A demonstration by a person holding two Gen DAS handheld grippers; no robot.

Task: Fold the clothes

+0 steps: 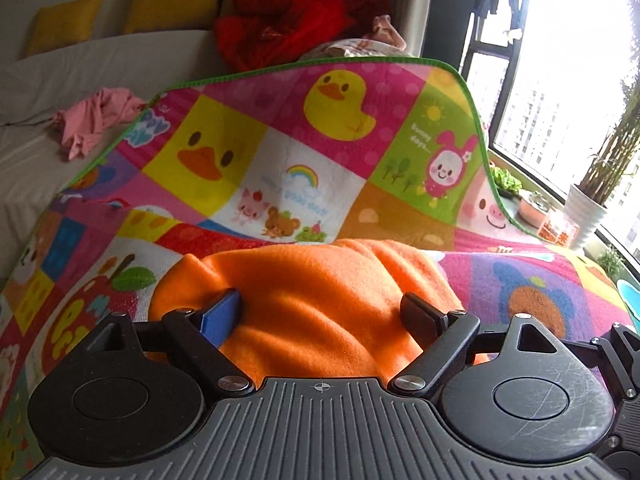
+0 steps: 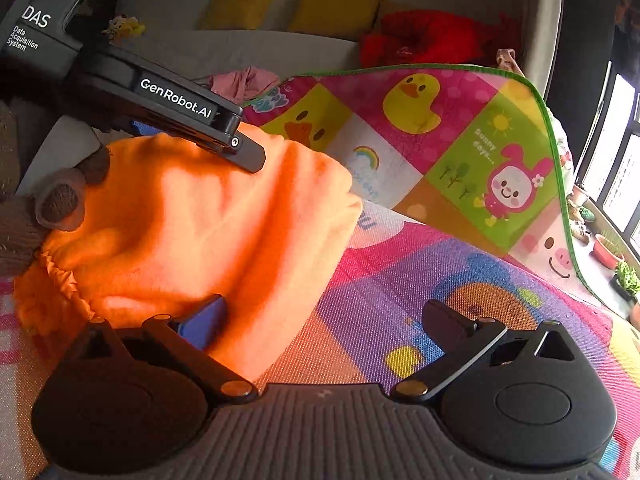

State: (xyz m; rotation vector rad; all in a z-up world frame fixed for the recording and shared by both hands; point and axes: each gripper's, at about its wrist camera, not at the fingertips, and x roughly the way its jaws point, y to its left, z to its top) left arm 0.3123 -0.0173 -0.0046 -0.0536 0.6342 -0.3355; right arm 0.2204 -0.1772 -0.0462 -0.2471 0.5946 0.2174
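Note:
An orange fleece garment lies bunched on a colourful cartoon play mat. My left gripper is open, its fingers spread wide and pressed onto the top of the garment. In the right wrist view the garment sits at the left, its gathered elastic edge at the far left. My right gripper is open, low over the mat; its left finger touches the garment's near right edge and its right finger hangs over bare mat. The left gripper's body rests on the garment's top.
The mat's far part is curled up, green-edged. Behind stand a grey sofa with yellow cushions, a red heap and a pink garment. A brown plush toy lies left of the orange garment. Potted plants line the window sill at right.

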